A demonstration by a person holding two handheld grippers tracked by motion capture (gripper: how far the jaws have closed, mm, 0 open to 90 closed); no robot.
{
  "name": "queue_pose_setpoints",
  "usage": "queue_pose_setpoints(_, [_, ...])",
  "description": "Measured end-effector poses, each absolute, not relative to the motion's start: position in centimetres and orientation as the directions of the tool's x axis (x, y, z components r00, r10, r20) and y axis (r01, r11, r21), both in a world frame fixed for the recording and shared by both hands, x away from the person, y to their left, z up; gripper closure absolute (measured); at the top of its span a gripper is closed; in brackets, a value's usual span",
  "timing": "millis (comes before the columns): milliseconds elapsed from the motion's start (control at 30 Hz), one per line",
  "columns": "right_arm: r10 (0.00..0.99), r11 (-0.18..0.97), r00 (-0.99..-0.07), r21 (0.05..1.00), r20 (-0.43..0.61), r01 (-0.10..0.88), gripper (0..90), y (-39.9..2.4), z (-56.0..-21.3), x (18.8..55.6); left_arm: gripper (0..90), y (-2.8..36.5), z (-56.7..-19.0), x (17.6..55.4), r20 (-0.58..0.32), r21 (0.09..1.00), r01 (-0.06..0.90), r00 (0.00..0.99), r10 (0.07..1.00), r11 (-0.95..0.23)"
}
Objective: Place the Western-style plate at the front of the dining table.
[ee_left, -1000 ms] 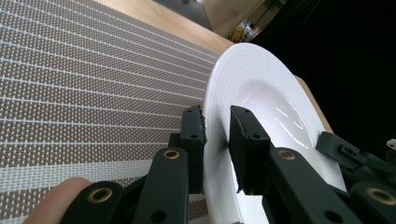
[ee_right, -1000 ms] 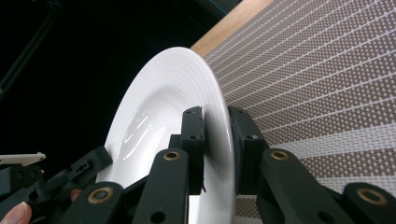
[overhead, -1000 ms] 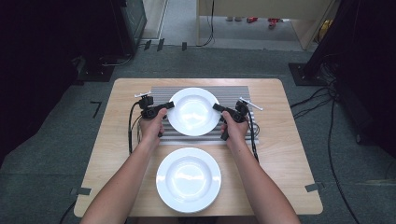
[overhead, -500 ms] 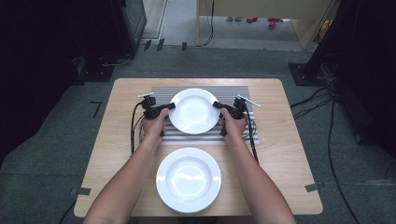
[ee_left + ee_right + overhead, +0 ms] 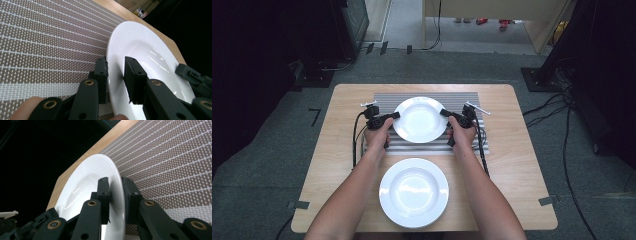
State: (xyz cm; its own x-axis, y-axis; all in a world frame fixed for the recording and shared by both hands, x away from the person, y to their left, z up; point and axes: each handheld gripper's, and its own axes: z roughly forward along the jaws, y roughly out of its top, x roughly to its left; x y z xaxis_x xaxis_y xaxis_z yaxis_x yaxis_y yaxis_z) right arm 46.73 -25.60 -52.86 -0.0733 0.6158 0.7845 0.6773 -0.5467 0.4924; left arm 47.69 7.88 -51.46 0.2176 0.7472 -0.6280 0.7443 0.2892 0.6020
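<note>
1. A round white ceramic plate with a wide ribbed rim point(image 5: 420, 119) sits over the grey-and-white striped woven placemat point(image 5: 384, 98) at the twelve o'clock half of the light wooden counter point(image 5: 517, 165).
2. The left gripper point(image 5: 393, 116) has its fingers point(image 5: 101, 75) pinching the plate's rim at nine o'clock, one finger under the rim and one on its upper face, as the left gripper view shows.
3. The right gripper point(image 5: 446, 113) does the same at three o'clock; in the right gripper view its fingers point(image 5: 103, 192) are pressed onto the rim from both sides.
4. In both gripper views the plate stands at an angle to the mat, and the high view shows it held level between the two hands. Whether it rests on the mat or hangs just above it, I cannot tell.
5. A second round white ceramic plate point(image 5: 414, 192) lies flat on the bare counter at six o'clock, near the person's forearms and apart from both grippers.
6. Judged from this, the two-handed grasp is done: both sides are secured and the hold is balanced.
7. What seems left is the carry itself, either settling the held plate squarely on the mat or bringing it toward six o'clock to join the other plate, then letting go on both sides. The pictures do not settle which.
</note>
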Motion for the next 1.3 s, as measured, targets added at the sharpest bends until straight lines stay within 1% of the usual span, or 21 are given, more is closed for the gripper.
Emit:
queue_pose_setpoints(133, [0.623, -0.544, -0.075, 0.500, 0.779, 0.674, 79.9, -25.7, -52.7, 46.7, 74.0, 7.5, -51.3, 47.5, -0.640, 0.579, 0.758, 0.193, 0.744, 0.302])
queue_pose_setpoints(333, [0.626, -0.566, -0.058, 0.504, 0.778, 0.653, 79.5, -26.6, -52.6, 46.9, 74.4, 6.6, -51.3, 47.7, -0.643, 0.573, 0.761, 0.187, 0.742, 0.305])
queue_pose_setpoints(500, [0.641, -0.567, -0.042, 0.510, 0.766, 0.646, 77.8, -26.6, -53.2, 47.2, 73.9, 6.1, -50.9, 47.9, -0.623, 0.598, 0.742, 0.193, 0.758, 0.302])
queue_pose_setpoints(533, [0.642, -0.576, -0.035, 0.513, 0.766, 0.636, 76.2, -26.5, -53.4, 47.3, 71.6, 5.9, -50.7, 47.9, -0.616, 0.609, 0.735, 0.202, 0.761, 0.298])
queue_pose_setpoints(600, [0.669, -0.552, -0.053, 0.544, 0.741, 0.632, 74.5, -26.4, -53.3, 47.3, 64.0, 5.9, -50.4, 47.9, -0.612, 0.621, 0.727, 0.217, 0.761, 0.292])
queue_pose_setpoints(633, [0.669, -0.552, -0.053, 0.544, 0.741, 0.632, 74.5, -26.4, -53.3, 47.3, 64.0, 6.0, -50.3, 47.9, -0.612, 0.630, 0.716, 0.218, 0.760, 0.301])
queue_pose_setpoints(667, [0.690, -0.527, -0.077, 0.573, 0.720, 0.628, 65.1, -26.3, -53.0, 47.1, 56.5, 6.5, -50.0, 47.8, -0.619, 0.647, 0.696, 0.241, 0.747, 0.312])
queue_pose_setpoints(700, [0.690, -0.527, -0.077, 0.573, 0.720, 0.628, 65.1, -26.3, -53.0, 47.1, 50.5, 6.5, -50.0, 47.8, -0.619, 0.647, 0.696, 0.241, 0.747, 0.312])
queue_pose_setpoints(733, [0.719, -0.497, -0.095, 0.604, 0.689, 0.623, 55.0, -26.3, -52.6, 47.0, 48.8, 6.9, -49.7, 47.6, -0.594, 0.667, 0.689, 0.261, 0.761, 0.284])
queue_pose_setpoints(767, [0.732, -0.481, -0.101, 0.617, 0.673, 0.623, 52.2, -26.4, -52.4, 46.9, 46.3, 6.9, -49.7, 47.6, -0.594, 0.667, 0.689, 0.261, 0.761, 0.284])
queue_pose_setpoints(800, [0.746, -0.462, -0.112, 0.631, 0.657, 0.624, 48.7, -26.5, -52.1, 46.8, 43.0, 7.1, -49.2, 47.2, -0.547, 0.697, 0.679, 0.292, 0.785, 0.233])
queue_pose_setpoints(833, [0.746, -0.462, -0.112, 0.631, 0.657, 0.624, 48.7, -26.5, -52.1, 46.8, 41.6, 7.1, -49.2, 47.2, -0.547, 0.697, 0.679, 0.292, 0.785, 0.233])
queue_pose_setpoints(867, [0.774, -0.420, -0.134, 0.661, 0.618, 0.622, 46.9, -26.7, -51.6, 46.5, 40.0, 7.3, -48.8, 46.5, -0.514, 0.717, 0.669, 0.318, 0.796, 0.196])
queue_pose_setpoints(900, [0.774, -0.420, -0.134, 0.661, 0.618, 0.622, 46.9, -26.7, -51.6, 46.5, 38.6, 7.3, -48.8, 46.5, -0.514, 0.717, 0.669, 0.318, 0.796, 0.196])
queue_pose_setpoints(933, [0.790, -0.397, -0.147, 0.679, 0.596, 0.618, 45.8, -26.9, -51.3, 46.4, 38.6, 7.4, -48.6, 46.2, -0.508, 0.722, 0.666, 0.329, 0.796, 0.186])
queue_pose_setpoints(967, [0.801, -0.384, -0.152, 0.691, 0.580, 0.613, 44.7, -27.1, -51.0, 46.3, 36.9, 7.6, -48.4, 45.9, -0.502, 0.723, 0.667, 0.333, 0.798, 0.176])
queue_pose_setpoints(1000, [0.803, -0.375, -0.168, 0.704, 0.571, 0.603, 45.8, -27.5, -50.5, 46.0, 33.5, 7.8, -47.9, 45.4, -0.501, 0.724, 0.668, 0.341, 0.796, 0.170])
queue_pose_setpoints(1133, [0.783, -0.389, -0.207, 0.721, 0.587, 0.574, 45.9, -28.0, -49.4, 45.0, 28.6, 8.2, -47.0, 44.3, -0.489, 0.741, 0.654, 0.369, 0.790, 0.153])
queue_pose_setpoints(1233, [0.772, -0.371, -0.234, 0.718, 0.591, 0.589, 45.3, -28.3, -48.8, 44.4, 23.8, 8.4, -46.6, 43.7, -0.482, 0.747, 0.648, 0.379, 0.790, 0.145])
queue_pose_setpoints(1267, [0.779, -0.327, -0.277, 0.742, 0.562, 0.586, 44.9, -28.4, -48.2, 43.5, 21.9, 8.5, -46.4, 43.2, -0.470, 0.751, 0.648, 0.391, 0.791, 0.127])
queue_pose_setpoints(1300, [0.779, -0.327, -0.277, 0.742, 0.562, 0.586, 44.9, -28.4, -48.2, 43.5, 19.8, 8.5, -46.4, 43.2, -0.470, 0.751, 0.648, 0.391, 0.791, 0.127])
